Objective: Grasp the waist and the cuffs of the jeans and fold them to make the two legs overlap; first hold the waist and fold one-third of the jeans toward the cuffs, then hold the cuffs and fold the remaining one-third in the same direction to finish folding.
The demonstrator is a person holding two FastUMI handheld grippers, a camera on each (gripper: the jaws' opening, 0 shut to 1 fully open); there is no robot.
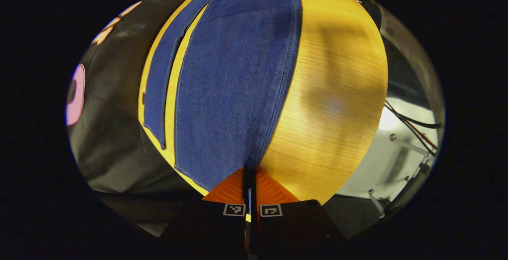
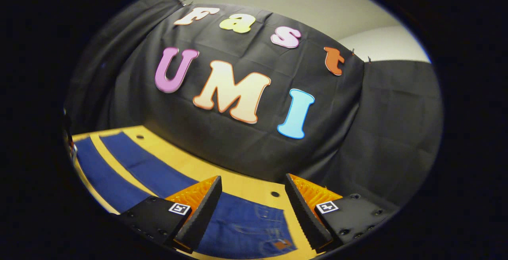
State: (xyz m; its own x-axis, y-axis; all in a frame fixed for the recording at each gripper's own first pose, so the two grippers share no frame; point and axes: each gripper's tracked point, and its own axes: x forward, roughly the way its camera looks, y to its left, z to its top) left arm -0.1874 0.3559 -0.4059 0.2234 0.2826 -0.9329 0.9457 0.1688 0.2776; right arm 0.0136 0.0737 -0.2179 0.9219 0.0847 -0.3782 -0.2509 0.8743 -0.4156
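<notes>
1. Left gripper view: the left gripper (image 1: 250,180) is sitting at the bottom centre of the frame with its two fingers drawn nearly together, only a thin slit showing between them.
2. The edge of the jeans (image 1: 234,77) is running down into that slit; the fingers are meeting the cloth right at the lower tip of the denim, so the gripper appears to be pinching the fabric there.
3. The jeans are lying flat on the wooden table (image 1: 337,93), filling the middle of the frame; one wide leg is running up the centre, and a narrower strip of the second leg is lying to its left, with a line of bare table showing between the two.
4. Bare table is taking up the right-hand part of the frame, with a soft shadow across it.
5. Cables (image 1: 412,127) are showing at the far right edge against a pale surface.
6. Right gripper view: the right gripper (image 2: 254,204) is standing wide open at the bottom of the frame, with nothing between its fingers.
7. It is hanging above the waist end of the jeans (image 2: 242,224); pocket stitching and a small patch are showing in the lower centre, between the fingers.
8. The two legs are stretching away to the lower left, lying apart with a strip of table (image 2: 186,164) between them.
</notes>
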